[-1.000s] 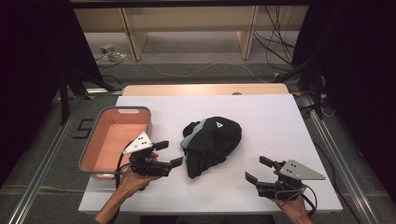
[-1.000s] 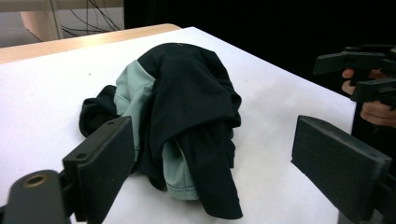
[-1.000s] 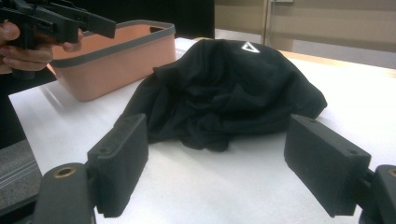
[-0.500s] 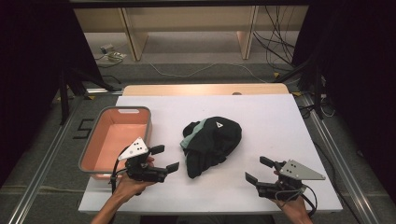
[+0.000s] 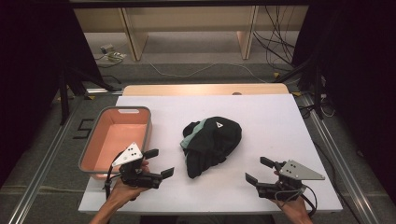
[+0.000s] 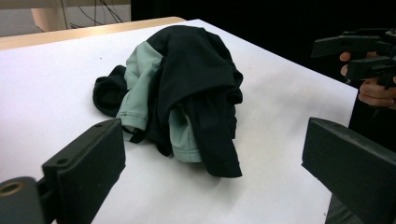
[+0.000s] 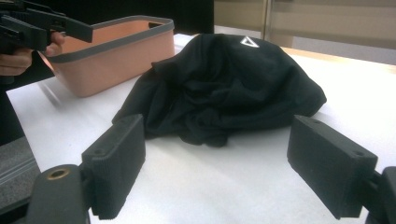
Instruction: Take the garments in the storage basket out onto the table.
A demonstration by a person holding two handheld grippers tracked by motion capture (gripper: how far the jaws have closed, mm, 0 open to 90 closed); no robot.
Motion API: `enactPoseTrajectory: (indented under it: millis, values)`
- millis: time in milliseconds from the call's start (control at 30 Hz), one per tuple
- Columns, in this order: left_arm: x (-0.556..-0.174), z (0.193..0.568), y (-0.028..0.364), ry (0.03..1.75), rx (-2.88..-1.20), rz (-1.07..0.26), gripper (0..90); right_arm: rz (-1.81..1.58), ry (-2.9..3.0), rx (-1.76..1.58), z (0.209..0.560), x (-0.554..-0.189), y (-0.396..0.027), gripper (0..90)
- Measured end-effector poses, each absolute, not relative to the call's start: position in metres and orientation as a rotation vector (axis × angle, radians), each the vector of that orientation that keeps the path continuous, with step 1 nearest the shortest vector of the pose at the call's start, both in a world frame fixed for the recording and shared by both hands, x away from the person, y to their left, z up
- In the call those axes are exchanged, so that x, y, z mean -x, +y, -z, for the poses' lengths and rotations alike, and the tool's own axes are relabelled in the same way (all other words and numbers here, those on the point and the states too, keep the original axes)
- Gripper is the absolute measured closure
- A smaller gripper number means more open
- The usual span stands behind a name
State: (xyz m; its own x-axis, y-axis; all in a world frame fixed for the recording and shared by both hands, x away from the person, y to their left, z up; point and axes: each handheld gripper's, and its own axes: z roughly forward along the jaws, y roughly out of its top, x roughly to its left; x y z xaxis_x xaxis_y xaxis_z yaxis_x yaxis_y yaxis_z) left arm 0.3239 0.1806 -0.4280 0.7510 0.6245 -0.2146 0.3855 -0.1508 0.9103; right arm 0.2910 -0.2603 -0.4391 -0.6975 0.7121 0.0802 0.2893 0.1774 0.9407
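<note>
Grippers, two, hand-held, both at near edge of table point(image 5: 280, 116).

Left gripper point(image 5: 156, 163): jaws spread wide and just been opening further, nothing between them. Near left of table, beside near right corner of bin point(image 5: 95, 140). Aimed right, toward garment point(image 5: 212, 142); apart from it, not touching.

Right gripper point(image 5: 257, 171): jaws spread, empty. Near right of table, aimed left and far toward same garment; apart from it, not touching.

Garment: black with pale green panels, small white triangle mark on top. Crumpled in a loose mound at table centre, between the two grippers. Green hem and a hanging black flap on side nearest left gripper, plain in left gripper view point(image 6: 187, 93). Smooth black dome on side facing right gripper point(image 7: 233, 79).

Bin: salmon pink, grey rim, far left of garment, nothing seen inside.

Step judged in hand: approach for first grasp of garment.

Handling notes, as judgement:
- Keep jaws wide until cloth sits fully between pads.
- Come in low, pads skimming the table, to catch an edge rather than push the heap.
- Take hem or flap, not the dome; rounded bulk likely to slip.
- Close on few layers; thick bunch likely to drag whole mound.
- Lift straight up before carrying left toward bin.
</note>
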Motion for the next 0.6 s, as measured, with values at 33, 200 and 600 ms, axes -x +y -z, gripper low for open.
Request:
enactPoseTrajectory:
  millis: [33,200,600]
  values:
    - [-0.3231,0.4287,0.1817,0.801,-1.769,-0.256,4.0,-1.526,2.082,-0.947,0.4390,-0.2908,-0.2601,19.4]
    - [-0.3222,0.4285,0.1816,0.800,-1.760,-0.276,0.0,-1.526,2.080,-0.948,0.4396,-0.2914,-0.2594,17.4]
    - [-0.3227,0.4283,0.1789,0.785,-1.757,-0.293,0.0,-1.526,2.071,-0.953,0.4397,-0.2923,-0.2605,16.5]
